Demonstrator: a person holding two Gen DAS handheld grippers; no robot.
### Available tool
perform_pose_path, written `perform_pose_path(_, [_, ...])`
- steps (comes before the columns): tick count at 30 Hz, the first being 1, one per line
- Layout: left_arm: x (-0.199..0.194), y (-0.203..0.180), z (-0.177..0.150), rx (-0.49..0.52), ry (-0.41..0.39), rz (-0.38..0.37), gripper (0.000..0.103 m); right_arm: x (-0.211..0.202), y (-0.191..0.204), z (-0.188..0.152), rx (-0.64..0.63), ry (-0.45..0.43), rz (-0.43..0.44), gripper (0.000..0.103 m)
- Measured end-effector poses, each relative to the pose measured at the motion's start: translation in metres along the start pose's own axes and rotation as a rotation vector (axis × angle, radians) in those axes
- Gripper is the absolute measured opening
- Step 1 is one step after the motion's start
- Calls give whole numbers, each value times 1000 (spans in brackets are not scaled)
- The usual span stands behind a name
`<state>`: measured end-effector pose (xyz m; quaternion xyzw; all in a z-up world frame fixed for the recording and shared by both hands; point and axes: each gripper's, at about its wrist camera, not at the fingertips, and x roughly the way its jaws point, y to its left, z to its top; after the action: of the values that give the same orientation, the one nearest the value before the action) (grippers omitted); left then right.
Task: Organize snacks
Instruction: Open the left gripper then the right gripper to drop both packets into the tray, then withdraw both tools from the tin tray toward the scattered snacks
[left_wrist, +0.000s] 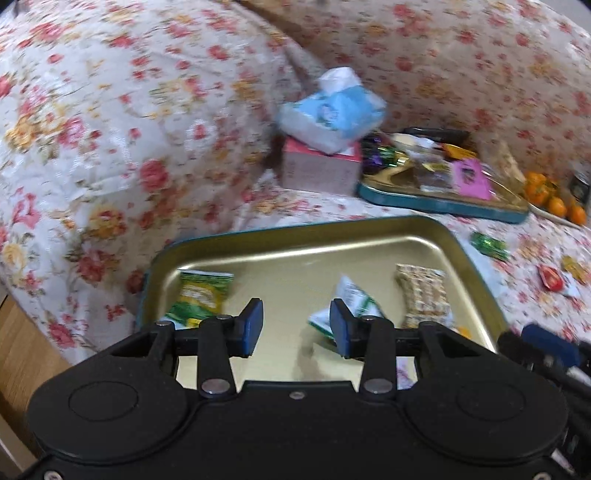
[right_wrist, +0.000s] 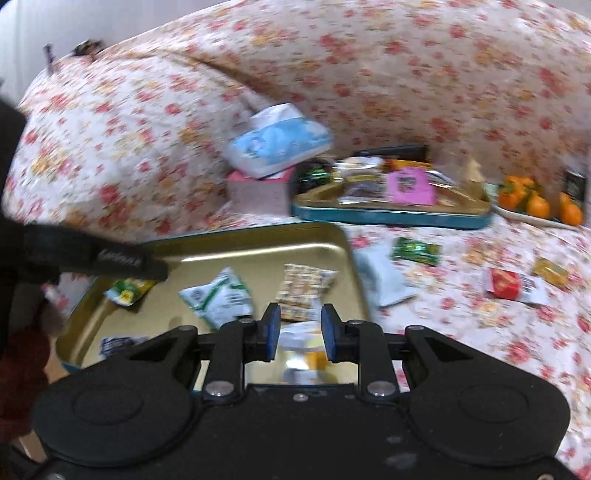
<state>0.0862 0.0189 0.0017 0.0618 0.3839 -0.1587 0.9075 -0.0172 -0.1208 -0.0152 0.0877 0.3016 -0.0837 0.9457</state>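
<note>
A gold tray with a teal rim (left_wrist: 476, 258) (right_wrist: 255, 230) lies on the flowered sofa cover. In it are a green and yellow packet (left_wrist: 201, 295) (right_wrist: 127, 291), a white and green packet (left_wrist: 354, 295) (right_wrist: 219, 297) and a cracker packet (left_wrist: 423, 295) (right_wrist: 303, 288). My left gripper (left_wrist: 296, 325) hovers open over the tray's middle, holding nothing. My right gripper (right_wrist: 298, 332) hangs over the tray's near right part, jaws close together. A white and yellow packet (right_wrist: 301, 345) shows in their narrow gap; I cannot tell whether the pads press it. The right gripper's tip (left_wrist: 546, 345) shows blurred beside the tray.
A second teal tray (left_wrist: 443, 206) (right_wrist: 391, 218) full of snacks sits behind, next to a tissue pack (left_wrist: 332, 110) (right_wrist: 277, 142) on a pink box. Loose sweets (left_wrist: 489, 245) (right_wrist: 417, 251), a red packet (right_wrist: 504, 282) and oranges (left_wrist: 554, 199) (right_wrist: 535, 201) lie to the right.
</note>
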Motion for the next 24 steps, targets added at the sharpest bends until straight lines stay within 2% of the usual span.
perform_pose_path(7, [-10, -23, -6, 62, -18, -49, 49, -14, -56, -4, 143, -2, -106, 26])
perform_pose_path(11, [-14, -35, -10, 89, -19, -74, 49, -23, -82, -12, 183, -7, -162, 26])
perform_pose_path(16, [-20, -50, -17, 110, -12, -129, 49, -33, -107, -25, 213, -2, -187, 26])
perform_pose_path(20, [-23, -69, -26, 135, -24, -137, 49, -38, -123, -34, 225, 11, -184, 26])
perform_pose_path(24, [-21, -89, -31, 112, 31, -159, 49, -45, -138, -40, 225, 6, -187, 26])
